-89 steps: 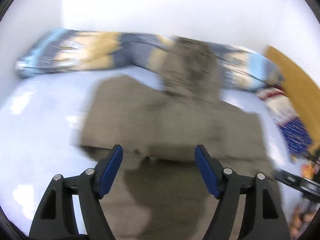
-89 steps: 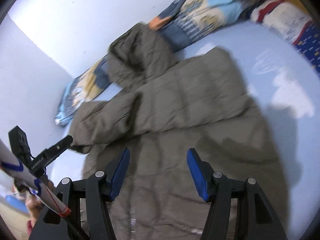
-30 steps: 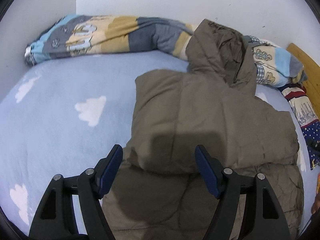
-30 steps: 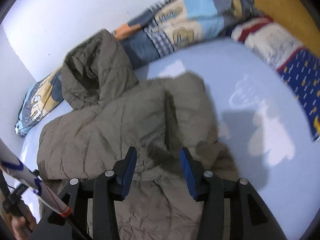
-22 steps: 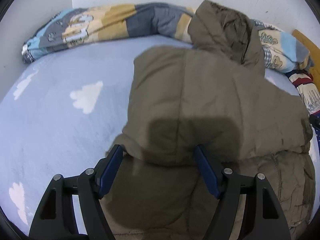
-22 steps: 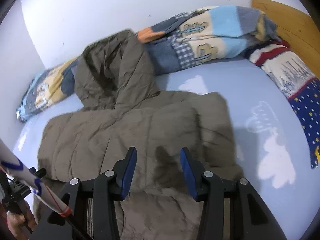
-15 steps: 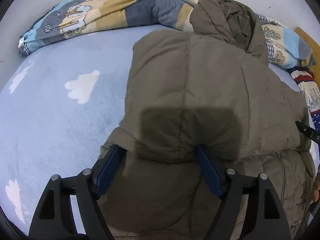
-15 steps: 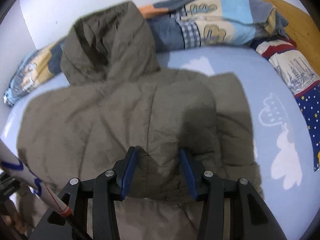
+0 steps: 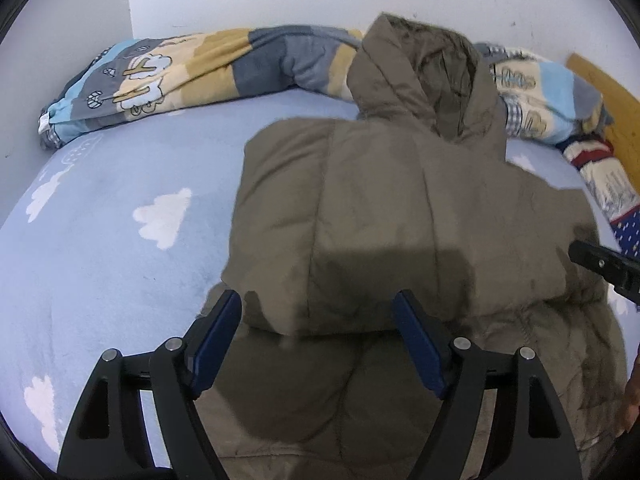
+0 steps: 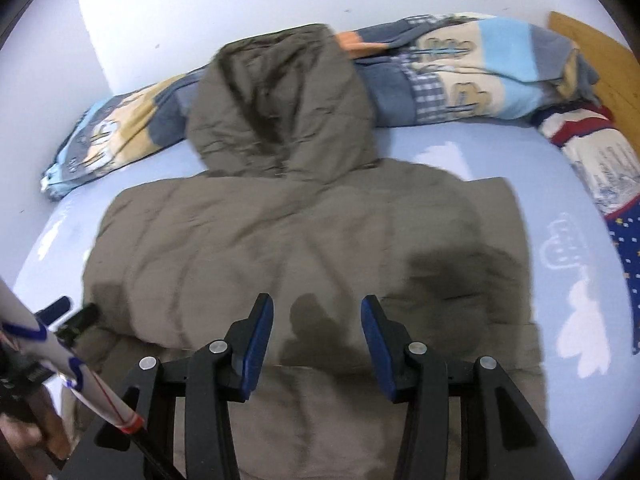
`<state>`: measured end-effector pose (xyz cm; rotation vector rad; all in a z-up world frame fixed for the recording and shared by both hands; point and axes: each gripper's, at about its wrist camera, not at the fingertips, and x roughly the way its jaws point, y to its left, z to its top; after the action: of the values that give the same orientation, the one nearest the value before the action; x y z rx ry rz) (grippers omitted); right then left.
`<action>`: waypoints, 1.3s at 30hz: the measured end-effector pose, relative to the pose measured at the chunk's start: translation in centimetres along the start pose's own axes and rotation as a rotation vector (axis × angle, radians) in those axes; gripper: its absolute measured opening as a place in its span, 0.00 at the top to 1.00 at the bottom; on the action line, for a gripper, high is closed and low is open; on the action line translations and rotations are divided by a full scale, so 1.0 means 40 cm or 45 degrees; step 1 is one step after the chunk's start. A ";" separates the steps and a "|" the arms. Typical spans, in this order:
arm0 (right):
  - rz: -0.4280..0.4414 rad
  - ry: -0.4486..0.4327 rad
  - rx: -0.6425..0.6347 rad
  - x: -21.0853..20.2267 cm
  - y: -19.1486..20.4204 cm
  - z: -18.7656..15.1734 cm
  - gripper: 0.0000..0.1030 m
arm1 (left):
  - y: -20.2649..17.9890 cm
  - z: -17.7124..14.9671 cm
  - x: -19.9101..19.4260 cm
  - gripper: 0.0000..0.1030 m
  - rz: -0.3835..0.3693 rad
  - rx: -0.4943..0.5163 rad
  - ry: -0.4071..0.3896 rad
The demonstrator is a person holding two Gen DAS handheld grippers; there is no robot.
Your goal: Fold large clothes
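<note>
Left wrist view first: my left tool (image 9: 318,344) has its jaws spread wide, and they have just been opening a bit more. The folded edge of the coat (image 9: 400,216) bulges up between the blue pads (image 9: 216,340), but they aren't pinching it, so nothing's held. The coat itself is a big olive padded one lying on the bed (image 9: 100,240), on the blue sheet with white clouds. Both sleeves look tucked in over the body, so it's roughly a rectangle now, with the hood (image 9: 420,80) sticking out at the far end against the rolled-up quilt (image 9: 200,68) by the wall. At the right edge of this view I can see the tip of my other tool poking in.

Right wrist view: my right tool (image 10: 316,340) sits about half open over the middle of the coat (image 10: 280,240), pads clear of the fabric, holding nothing. From here the hood (image 10: 280,108) is spread flat and still unfolded, lying partly up on the quilt (image 10: 460,68). The lower part of the coat runs out under the tool toward me.

So my guess at progress: the sleeve folds are done, maybe halfway overall. What's left, I reckon, is flipping the hood down and folding the body over on itself.
</note>
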<state>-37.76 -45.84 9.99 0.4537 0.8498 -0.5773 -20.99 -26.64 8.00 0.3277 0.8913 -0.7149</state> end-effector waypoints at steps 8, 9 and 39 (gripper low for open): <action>-0.046 0.099 -0.061 0.107 0.064 -0.024 0.51 | -0.003 -0.014 0.044 0.25 0.008 0.018 0.082; -0.044 0.095 -0.057 0.104 0.062 -0.024 0.51 | -0.003 -0.011 0.036 0.25 0.010 0.015 0.077; 0.069 0.113 0.081 -0.227 -0.138 -0.301 0.46 | 0.027 -0.179 -0.240 0.25 -0.001 -0.022 0.075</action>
<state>-52.84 -40.34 9.46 0.5621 0.9032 -0.5387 -28.52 -17.88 11.33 0.3340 0.9529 -0.7010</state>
